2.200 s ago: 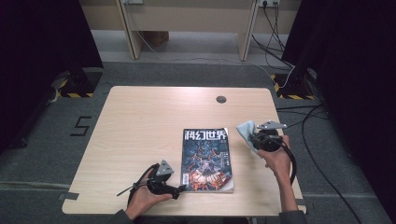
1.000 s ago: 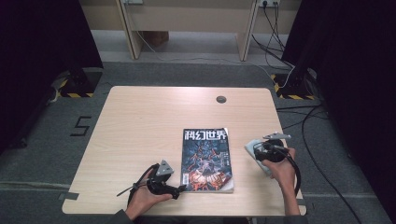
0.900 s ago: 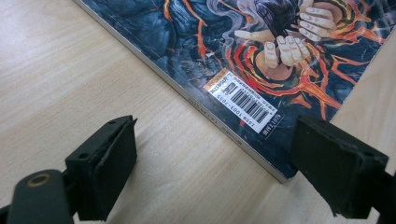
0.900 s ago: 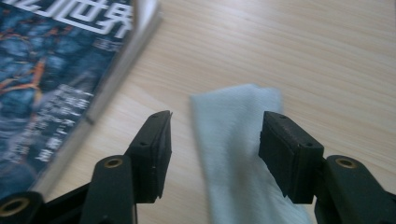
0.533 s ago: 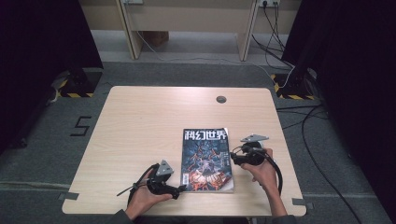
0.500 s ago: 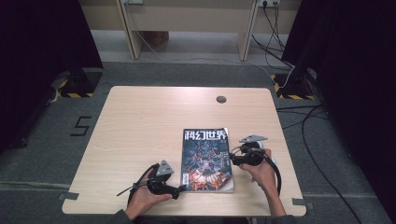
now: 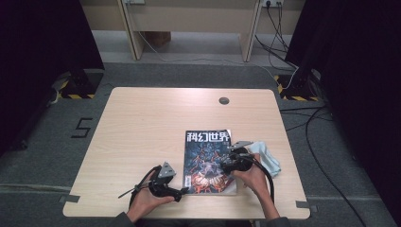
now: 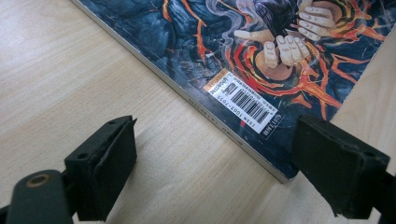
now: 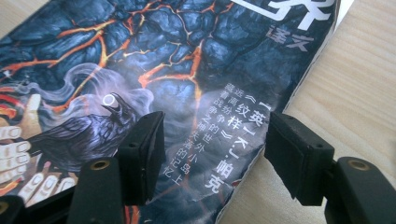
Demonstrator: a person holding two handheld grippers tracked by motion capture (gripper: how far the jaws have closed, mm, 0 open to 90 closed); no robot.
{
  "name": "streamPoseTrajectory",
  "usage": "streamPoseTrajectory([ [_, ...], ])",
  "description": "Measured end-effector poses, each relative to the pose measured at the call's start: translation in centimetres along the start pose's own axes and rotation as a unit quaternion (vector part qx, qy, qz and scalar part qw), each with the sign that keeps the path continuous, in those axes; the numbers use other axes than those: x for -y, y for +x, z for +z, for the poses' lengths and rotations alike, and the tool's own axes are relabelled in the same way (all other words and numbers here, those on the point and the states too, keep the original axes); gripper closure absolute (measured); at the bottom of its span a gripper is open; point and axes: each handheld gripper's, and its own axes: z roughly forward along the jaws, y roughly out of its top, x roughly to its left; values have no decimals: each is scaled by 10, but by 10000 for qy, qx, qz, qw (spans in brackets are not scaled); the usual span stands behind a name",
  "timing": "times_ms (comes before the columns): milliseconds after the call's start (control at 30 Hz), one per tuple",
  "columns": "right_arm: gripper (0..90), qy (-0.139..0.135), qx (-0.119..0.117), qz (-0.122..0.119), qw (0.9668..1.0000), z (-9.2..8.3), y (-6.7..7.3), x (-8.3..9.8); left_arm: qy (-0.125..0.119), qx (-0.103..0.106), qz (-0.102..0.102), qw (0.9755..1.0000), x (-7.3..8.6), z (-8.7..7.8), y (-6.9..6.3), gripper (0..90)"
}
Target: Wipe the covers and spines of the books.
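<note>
- Here, a magazine [image 7: 208, 161] with a dark cover of orange lava cracks is lying flat and closed on the near right part of a pale wooden table [image 7: 142, 127], its white title at the far edge.
- The left gripper [image 7: 178, 193], held in the person's left hand [image 7: 144, 201], is sitting on the tabletop at the magazine's near left corner.
- In the left gripper view, its jaws are standing wide apart and gripping nothing; the spine and the barcode label [image 8: 245, 103] are lying between them, and the near corner is reaching just beside the right-hand jaw.
- The right gripper [image 7: 222, 166], held in the right hand [image 7: 250, 175], is resting over the right half of the cover.
- In the right gripper view, its jaws are also standing open and empty, straddling the magazine's right edge [image 9: 299, 88]: one jaw is over the cover near a printed raven [image 9: 88, 128], the other over bare wood.
- A crumpled pale blue cloth [image 7: 265, 158] is lying on the table just beside the magazine's right edge, behind the right hand.
- A round cable port [image 7: 224, 100] is showing near the table's far edge.
</note>
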Motion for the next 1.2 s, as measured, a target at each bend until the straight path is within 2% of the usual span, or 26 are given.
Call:
streamPoseTrajectory([
  [300,357,-83,49,71,9999,1,3,5,10,23,26,10000,0,-1,4,131],
  [533,353,-72,217,-299,9993,-3,17,8,69,-116,-62,9999,1,-4,16,115],
  [667,347,-59,217,-234,9995,-5,25,10,143,-196,-136,9996,1,-9,27,112],
  [767,345,-14,176,-296,9994,-7,33,13,163,-379,-286,9987,2,-12,37,103],
  [867,344,13,144,-353,9993,-9,40,15,195,-511,-339,9979,3,-16,46,97],
  [1067,382,111,-255,-425,9987,-11,50,14,116,-778,-753,9941,6,-22,75,97],
  [1133,384,80,-399,-365,9985,-12,48,12,143,-818,-778,9935,5,-22,76,97],
  [1200,383,-91,-299,-286,9991,-13,42,8,112,-798,-807,9935,5,-23,75,113],
])
